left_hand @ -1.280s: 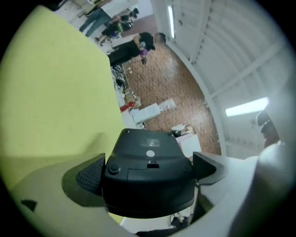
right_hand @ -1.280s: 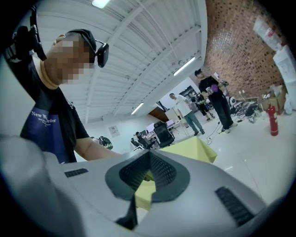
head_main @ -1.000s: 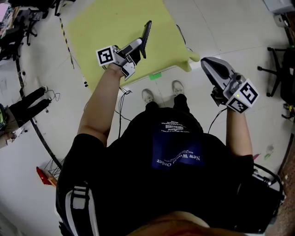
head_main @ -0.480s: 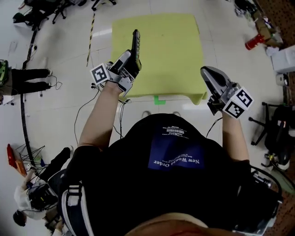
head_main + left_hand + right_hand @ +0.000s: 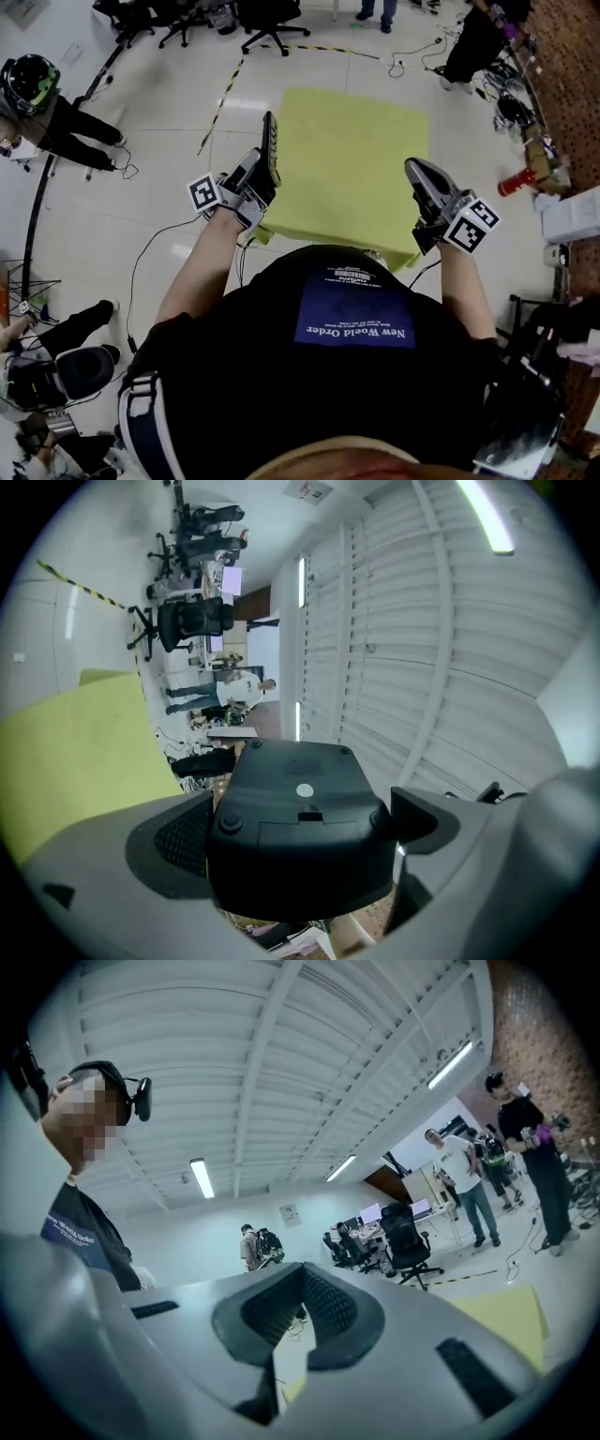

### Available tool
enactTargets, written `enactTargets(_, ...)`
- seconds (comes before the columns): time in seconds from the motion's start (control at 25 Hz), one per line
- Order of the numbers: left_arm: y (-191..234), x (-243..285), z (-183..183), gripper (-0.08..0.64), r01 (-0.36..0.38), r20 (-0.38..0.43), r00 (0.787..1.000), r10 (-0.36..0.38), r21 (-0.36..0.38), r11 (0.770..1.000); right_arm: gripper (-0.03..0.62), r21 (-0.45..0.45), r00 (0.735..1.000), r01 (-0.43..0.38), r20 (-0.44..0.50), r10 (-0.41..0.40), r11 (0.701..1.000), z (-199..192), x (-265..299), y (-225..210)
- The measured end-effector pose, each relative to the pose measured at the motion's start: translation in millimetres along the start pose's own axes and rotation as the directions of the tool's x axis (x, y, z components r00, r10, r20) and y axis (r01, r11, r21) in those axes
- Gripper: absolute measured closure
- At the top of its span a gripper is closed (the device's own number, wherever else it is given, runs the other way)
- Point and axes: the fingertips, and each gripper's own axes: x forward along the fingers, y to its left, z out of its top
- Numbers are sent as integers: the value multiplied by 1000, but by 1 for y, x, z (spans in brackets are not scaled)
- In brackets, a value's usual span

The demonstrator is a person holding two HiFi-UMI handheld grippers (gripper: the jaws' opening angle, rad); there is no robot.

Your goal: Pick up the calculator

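Now, your left gripper (image 5: 263, 180) pinches the calculator (image 5: 271, 141) by one end only, so it may swing loose over the worktop (image 5: 361, 150) at 3 o'clock; right gripper (image 5: 418, 176) jaws pressed together.

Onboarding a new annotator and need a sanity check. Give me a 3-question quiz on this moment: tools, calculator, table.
1. True or false: the left tool grips the calculator, lifted off the yellow table.
2. Pick one. The right tool has its jaws: A) apart and empty; B) together and empty; C) shut on a pen.
3. Fill in: the left gripper view shows the calculator's ____ face, with round feet and a battery door.

Key: 1 true; 2 B; 3 back
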Motion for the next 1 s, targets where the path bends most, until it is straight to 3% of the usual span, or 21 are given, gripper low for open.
enactTargets(0.28,-11,0,1,-28,23,38,999,-24,8,1000,606,-39,999,51,0,-51,998,22,-7,-25)
enactTargets(1.0,-15,21,-11,-28,55,-21,998,-54,22,998,607,-47,990,140,-2,-140,989,12,-35,-41)
